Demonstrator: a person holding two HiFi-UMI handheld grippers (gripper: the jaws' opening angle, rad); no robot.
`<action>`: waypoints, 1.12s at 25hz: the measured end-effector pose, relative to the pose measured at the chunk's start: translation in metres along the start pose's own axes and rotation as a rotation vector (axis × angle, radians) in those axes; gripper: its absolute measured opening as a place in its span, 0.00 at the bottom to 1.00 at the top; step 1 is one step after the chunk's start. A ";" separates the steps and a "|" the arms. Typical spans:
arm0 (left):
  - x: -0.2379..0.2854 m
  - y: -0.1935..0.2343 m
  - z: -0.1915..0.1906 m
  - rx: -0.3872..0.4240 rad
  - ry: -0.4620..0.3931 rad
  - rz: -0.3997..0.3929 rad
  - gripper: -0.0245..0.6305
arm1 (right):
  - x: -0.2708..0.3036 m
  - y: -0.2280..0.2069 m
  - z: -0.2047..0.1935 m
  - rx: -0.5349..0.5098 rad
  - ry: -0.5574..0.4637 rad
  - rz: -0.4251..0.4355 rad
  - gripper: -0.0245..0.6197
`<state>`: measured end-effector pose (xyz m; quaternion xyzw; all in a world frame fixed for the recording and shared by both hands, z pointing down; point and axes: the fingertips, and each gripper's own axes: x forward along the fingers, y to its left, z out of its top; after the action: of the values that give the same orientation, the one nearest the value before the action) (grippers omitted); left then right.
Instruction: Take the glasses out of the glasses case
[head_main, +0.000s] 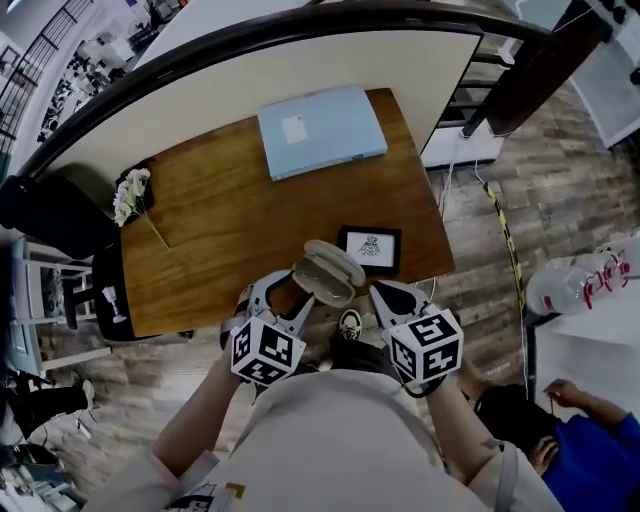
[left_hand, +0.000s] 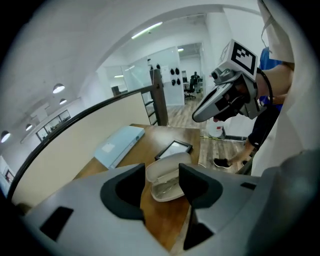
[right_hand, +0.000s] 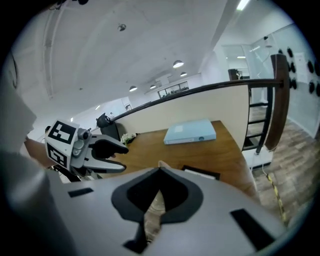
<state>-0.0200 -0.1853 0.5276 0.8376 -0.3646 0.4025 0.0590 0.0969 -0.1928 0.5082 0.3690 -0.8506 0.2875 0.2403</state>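
An open beige glasses case (head_main: 327, 272) lies near the front edge of the wooden table (head_main: 220, 230), lid raised. In the left gripper view the case (left_hand: 170, 164) shows between the jaws, with clear-lensed glasses (left_hand: 165, 188) lying inside. My left gripper (head_main: 285, 298) is open and hovers just short of the case's left side, touching nothing. My right gripper (head_main: 380, 291) is shut and empty, held off the case's right side. In the right gripper view its joined tips (right_hand: 160, 171) hide most of the case.
A light blue flat box (head_main: 320, 131) lies at the table's far side. A small black picture frame (head_main: 370, 249) sits just right of the case. White flowers (head_main: 132, 196) lie at the left edge. A curved partition wall (head_main: 250, 70) backs the table. A person's shoe (head_main: 349, 324) rests on the floor below.
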 end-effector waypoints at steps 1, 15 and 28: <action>0.006 0.002 -0.001 0.003 0.012 -0.001 0.36 | 0.005 -0.005 0.000 -0.001 0.011 0.008 0.04; 0.056 -0.002 -0.033 0.046 0.134 -0.101 0.37 | 0.050 -0.018 -0.017 0.019 0.104 0.045 0.04; 0.101 -0.027 -0.066 0.314 0.209 -0.257 0.37 | 0.073 -0.013 -0.056 0.084 0.155 -0.010 0.04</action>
<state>-0.0028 -0.1966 0.6498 0.8298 -0.1799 0.5281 0.0162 0.0735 -0.1991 0.5977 0.3595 -0.8148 0.3496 0.2910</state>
